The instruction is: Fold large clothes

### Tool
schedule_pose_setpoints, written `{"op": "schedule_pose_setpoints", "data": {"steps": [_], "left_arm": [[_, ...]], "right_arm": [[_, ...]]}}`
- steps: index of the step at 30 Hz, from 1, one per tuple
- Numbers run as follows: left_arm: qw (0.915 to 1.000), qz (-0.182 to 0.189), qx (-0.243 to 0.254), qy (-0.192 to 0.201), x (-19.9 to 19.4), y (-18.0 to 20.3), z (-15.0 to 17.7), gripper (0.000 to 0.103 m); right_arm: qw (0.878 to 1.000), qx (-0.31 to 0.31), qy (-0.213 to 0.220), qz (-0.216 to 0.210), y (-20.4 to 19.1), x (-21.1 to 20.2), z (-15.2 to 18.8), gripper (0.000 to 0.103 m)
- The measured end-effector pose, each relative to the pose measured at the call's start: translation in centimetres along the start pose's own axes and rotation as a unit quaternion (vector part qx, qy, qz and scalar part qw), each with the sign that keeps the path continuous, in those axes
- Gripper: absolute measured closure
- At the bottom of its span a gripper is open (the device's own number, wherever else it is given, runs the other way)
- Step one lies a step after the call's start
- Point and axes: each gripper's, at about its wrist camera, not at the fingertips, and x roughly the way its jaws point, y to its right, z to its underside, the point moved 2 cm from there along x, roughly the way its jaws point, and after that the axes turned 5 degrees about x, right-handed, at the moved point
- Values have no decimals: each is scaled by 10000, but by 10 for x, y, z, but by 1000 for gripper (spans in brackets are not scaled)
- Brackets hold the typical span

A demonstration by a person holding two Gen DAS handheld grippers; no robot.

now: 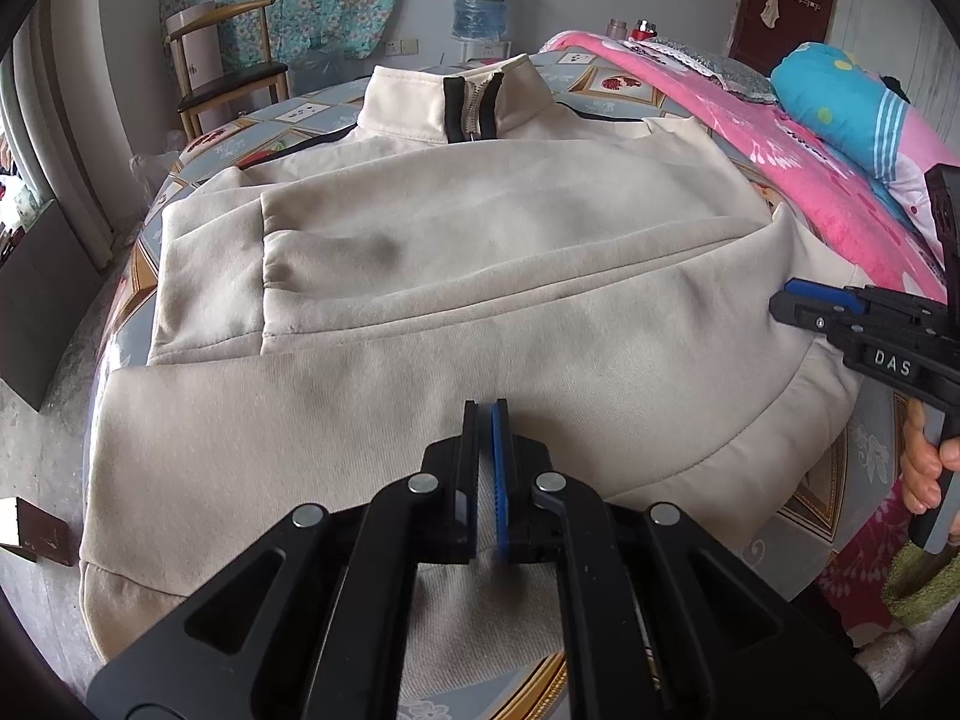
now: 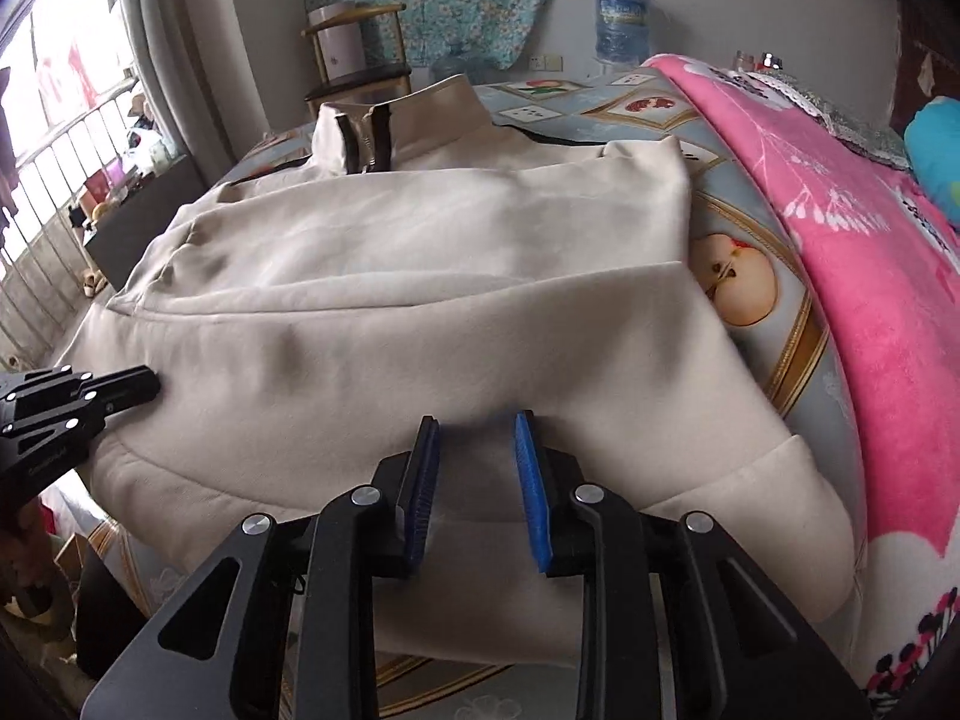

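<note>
A cream zip-collar sweatshirt [image 1: 450, 228] [image 2: 420, 276] lies flat on the bed, collar [image 1: 462, 102] at the far end and both sleeves folded across the body. My left gripper [image 1: 486, 414] hovers over the lower middle of the garment, its jaws shut with no cloth between them; it also shows at the left edge of the right wrist view [image 2: 150, 387]. My right gripper [image 2: 477, 426] is over the hem on the right side, its jaws apart with nothing between the blue pads. In the left wrist view the right gripper [image 1: 786, 300] sits by the sweatshirt's right edge, held by a hand [image 1: 924, 468].
A patterned bed sheet [image 2: 750, 300] shows around the garment. A pink blanket [image 1: 810, 168] [image 2: 870, 270] and a blue pillow [image 1: 840, 90] lie along the right. A wooden chair [image 1: 228, 72] and a water bottle [image 1: 480, 0] stand beyond the bed.
</note>
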Motion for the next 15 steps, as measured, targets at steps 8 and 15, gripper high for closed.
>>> {"op": "schedule_pose_setpoints", "data": {"steps": [8,15], "left_arm": [[10000,-23,14,-25,0,0,0,98],[9999,-86,31,-95,1,1,-1,98]], "right_arm": [[9972,-180,410,-604,-20,-45,-3,74],[9946,-576,-86,-858,-58,-10,23,73]]}}
